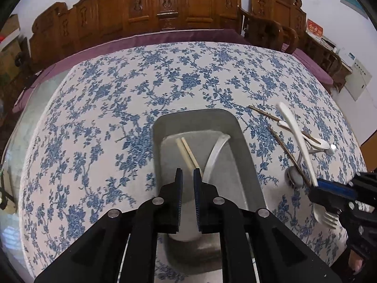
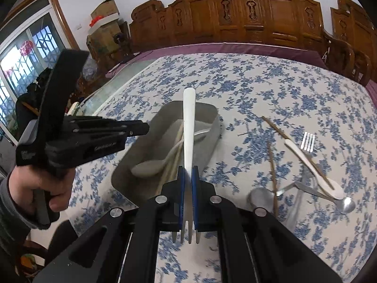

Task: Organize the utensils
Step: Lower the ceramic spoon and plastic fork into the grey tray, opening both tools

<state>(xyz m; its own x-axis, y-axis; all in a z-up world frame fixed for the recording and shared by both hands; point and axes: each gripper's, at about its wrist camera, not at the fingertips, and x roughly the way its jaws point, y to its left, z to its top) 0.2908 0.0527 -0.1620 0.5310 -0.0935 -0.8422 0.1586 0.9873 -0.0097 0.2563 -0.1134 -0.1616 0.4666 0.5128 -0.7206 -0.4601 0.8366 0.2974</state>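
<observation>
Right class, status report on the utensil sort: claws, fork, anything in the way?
Right claw shut on white fork, above the table. Left claw empty, nearly shut, over grey tray. Chopsticks and spoon already in the tray; nothing blocking.

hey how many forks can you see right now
2. A white fork is clamped in the right gripper, handle pointing out over the gray tray. A metal fork lies in the utensil pile on the tablecloth, right of the tray. Others may be hidden.

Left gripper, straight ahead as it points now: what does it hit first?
Probably the pale chopsticks lying in the grey metal tray, just ahead of the left gripper; the white spoon lies beside them. Depth is unclear.
</observation>
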